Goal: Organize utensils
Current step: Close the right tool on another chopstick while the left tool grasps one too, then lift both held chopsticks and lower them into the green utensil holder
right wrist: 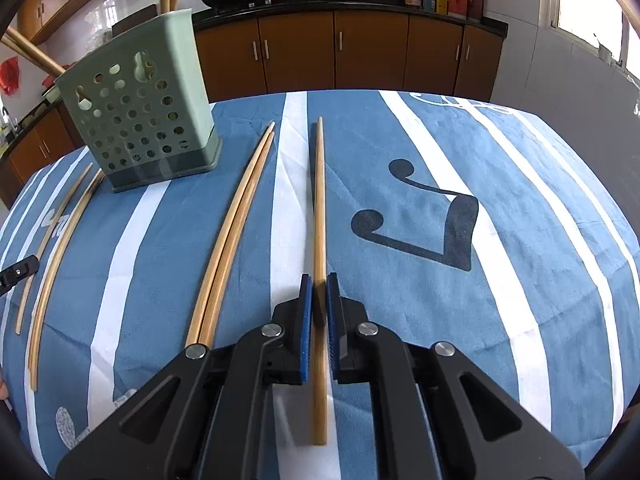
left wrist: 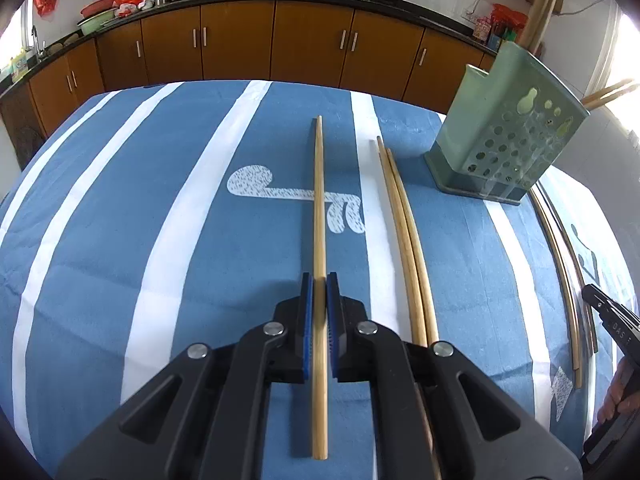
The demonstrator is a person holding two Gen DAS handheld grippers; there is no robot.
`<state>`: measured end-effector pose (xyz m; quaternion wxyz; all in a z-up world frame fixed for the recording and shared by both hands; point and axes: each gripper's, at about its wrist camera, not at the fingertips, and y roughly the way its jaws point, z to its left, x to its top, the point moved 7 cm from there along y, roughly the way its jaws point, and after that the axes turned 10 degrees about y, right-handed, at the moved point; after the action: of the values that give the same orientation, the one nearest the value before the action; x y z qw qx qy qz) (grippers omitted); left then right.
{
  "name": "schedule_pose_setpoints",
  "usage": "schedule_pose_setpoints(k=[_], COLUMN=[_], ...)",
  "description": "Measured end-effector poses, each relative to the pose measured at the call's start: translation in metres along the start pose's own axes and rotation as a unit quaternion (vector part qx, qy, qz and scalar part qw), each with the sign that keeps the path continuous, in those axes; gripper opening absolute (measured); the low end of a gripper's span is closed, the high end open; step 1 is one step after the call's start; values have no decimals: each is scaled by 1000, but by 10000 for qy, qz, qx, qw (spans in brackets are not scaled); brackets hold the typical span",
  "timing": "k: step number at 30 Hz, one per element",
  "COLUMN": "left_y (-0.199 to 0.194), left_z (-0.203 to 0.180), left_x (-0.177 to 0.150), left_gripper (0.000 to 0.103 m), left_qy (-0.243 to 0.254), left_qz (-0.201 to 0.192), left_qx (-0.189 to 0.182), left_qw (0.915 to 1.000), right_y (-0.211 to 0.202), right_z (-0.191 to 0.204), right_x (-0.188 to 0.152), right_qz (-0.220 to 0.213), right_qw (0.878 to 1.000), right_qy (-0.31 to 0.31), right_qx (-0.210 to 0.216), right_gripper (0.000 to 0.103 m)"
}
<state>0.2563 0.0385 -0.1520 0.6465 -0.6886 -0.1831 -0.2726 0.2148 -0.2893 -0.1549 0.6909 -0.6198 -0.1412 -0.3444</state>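
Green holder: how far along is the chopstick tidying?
Done: some chopsticks stand in the green holder. In hand: the left gripper is shut on the left chopstick, the right gripper on the right chopstick. Left: those two, plus the first pair and the second pair lying on the striped cloth.

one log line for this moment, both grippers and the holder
left gripper: shut on chopstick | right gripper: shut on another chopstick | green holder: upright on tablecloth, chopsticks inside

Chopsticks [right wrist: 319,208] on cloth: five (more stand in holder); green holder [right wrist: 140,120]: one.
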Motion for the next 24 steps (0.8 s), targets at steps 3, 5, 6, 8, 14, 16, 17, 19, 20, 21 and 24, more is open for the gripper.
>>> schedule_pose_setpoints(k=[3, 5, 6, 8, 14, 16, 17, 19, 20, 21, 24], left_y=[-1, -1, -1, -1, 0, 0, 0, 0, 0, -1, -1], left_z=[0, -1, -1, -1, -1, -1, 0, -1, -1, -1, 0], left_x=[-1, -2, -2, -2, -2, -2, -2, -2, -2, -2, -2], left_gripper=[9, 9, 9, 9, 9, 9, 9, 9, 9, 9, 9], left_qy=[34, 79, 68, 43, 18, 14, 10, 6, 1, -4, -19], left_qz=[-97, -138, -140, -144, -145, -145, -146, -147, -147, -148, -151], left_qx=[-14, 7, -2, -25, -46, -51, -56, -58, -63, -70, -91], left_qw=[9999, 9999, 9999, 9999, 9999, 9999, 9999, 9999, 9999, 9999, 9998], right_y=[1, 2, 2, 1, 3, 3, 3, 4, 4, 3, 3], right_z=[-1, -1, -1, -1, 0, 0, 0, 1, 1, 1, 1], right_x=[2, 3, 3, 3, 5, 5, 5, 6, 6, 5, 5], right_qz=[-2, 3, 5, 7, 24, 27, 28, 28, 28, 28, 28], right_qw=[10000, 10000, 10000, 10000, 9999, 9999, 9999, 9999, 9999, 9999, 9999], right_qy=[44, 62, 68, 79, 114, 127, 130, 129, 129, 129, 129], right_qx=[21, 33, 40, 50, 44, 53, 57, 52, 52, 52, 50], right_gripper=[8, 8, 8, 8, 8, 8, 8, 8, 8, 8, 8])
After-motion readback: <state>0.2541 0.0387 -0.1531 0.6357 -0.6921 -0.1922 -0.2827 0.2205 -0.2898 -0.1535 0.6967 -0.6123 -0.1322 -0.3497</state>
